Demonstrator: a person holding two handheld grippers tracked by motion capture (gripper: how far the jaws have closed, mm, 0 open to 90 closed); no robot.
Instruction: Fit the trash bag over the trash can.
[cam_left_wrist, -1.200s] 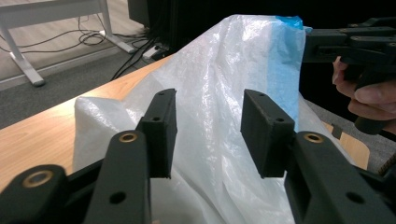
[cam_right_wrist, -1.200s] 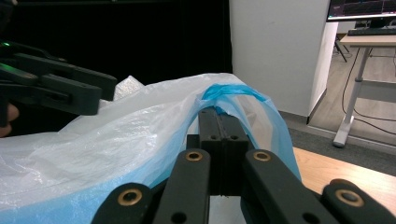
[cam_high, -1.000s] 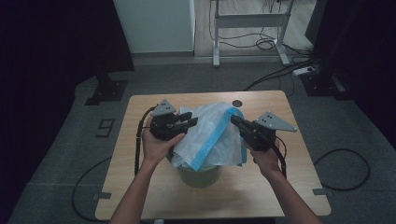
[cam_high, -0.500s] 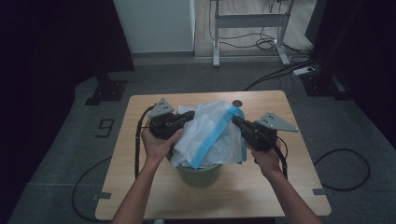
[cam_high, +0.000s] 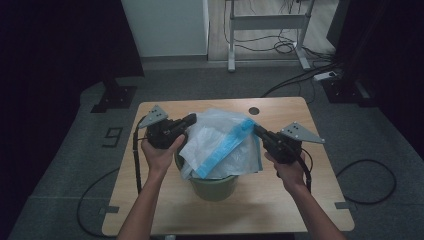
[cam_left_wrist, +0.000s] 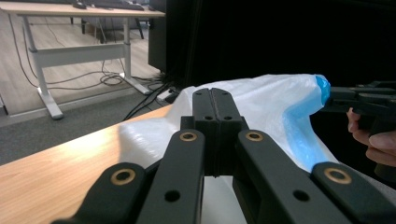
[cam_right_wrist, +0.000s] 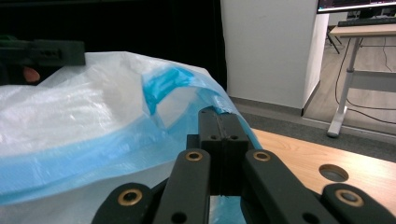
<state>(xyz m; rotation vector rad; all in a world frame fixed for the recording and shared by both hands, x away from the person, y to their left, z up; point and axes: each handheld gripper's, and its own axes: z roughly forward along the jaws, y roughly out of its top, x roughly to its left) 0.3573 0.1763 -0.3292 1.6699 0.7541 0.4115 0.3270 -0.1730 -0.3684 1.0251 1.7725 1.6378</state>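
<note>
The green bin (cam_high: 215, 182) sits near the front of the counter (cam_high: 300, 210); the white-and-blue bag (cam_high: 220, 145) lies loose on top of the bin, not yet tucked around its rim; left gripper (cam_high: 189, 120) and right gripper (cam_high: 257, 130), jaws pressed together, each pinch a bag edge beside the bin.

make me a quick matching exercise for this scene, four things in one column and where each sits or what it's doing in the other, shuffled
Things:
1. left tongs
2. right tongs
3. green bin
4. round hole

Places or states:
A. under the white and blue bag, near the table's front
B. shut on the bag's blue-edged side
C. in the tabletop, beyond the bag
D. shut on the bag's white side

Pairs: 1-D, 2-B, 3-A, 4-C
</note>
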